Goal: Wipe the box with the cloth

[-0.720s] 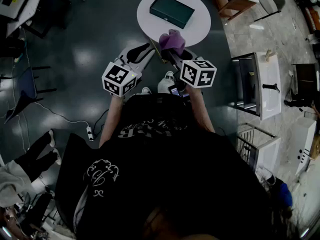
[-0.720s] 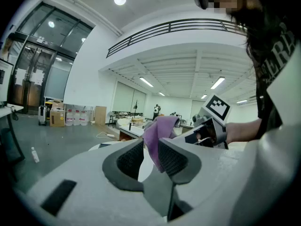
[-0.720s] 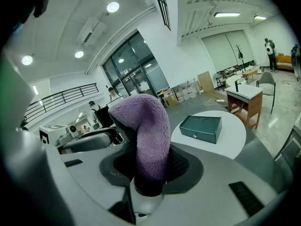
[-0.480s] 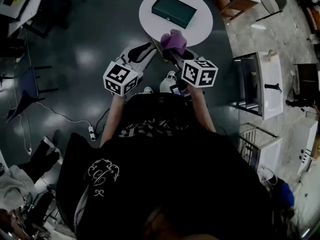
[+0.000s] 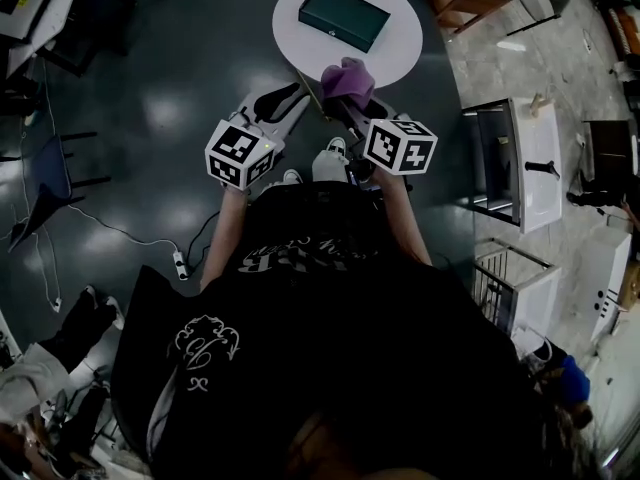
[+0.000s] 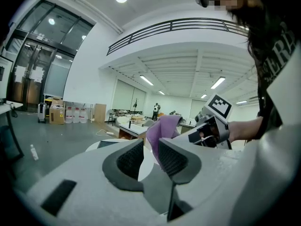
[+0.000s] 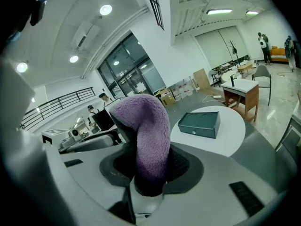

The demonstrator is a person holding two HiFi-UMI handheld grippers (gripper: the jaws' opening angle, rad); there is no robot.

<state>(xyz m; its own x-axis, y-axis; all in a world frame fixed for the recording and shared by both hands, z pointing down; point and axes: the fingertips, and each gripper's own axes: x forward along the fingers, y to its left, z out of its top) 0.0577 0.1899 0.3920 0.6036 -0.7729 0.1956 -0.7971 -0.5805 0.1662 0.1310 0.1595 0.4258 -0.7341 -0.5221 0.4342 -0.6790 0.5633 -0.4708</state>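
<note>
The right tongs (image 7: 150,169) are clenched low on the purple cloth (image 7: 151,121), whose fluffy fold stands above the jaws. The left tongs (image 6: 151,160) are released, with nothing between them. The dark green box (image 5: 345,15) lies on the round white worktop (image 5: 396,56), apart from both. The cloth looks light and limp. The box looks stiff and may slide when wiped, so the left tongs could steady one end.

Dark glossy floor (image 5: 150,118) lies at nine o'clock. A round white table (image 5: 395,53) stands at twelve, pale tiles (image 5: 480,68) at two.
</note>
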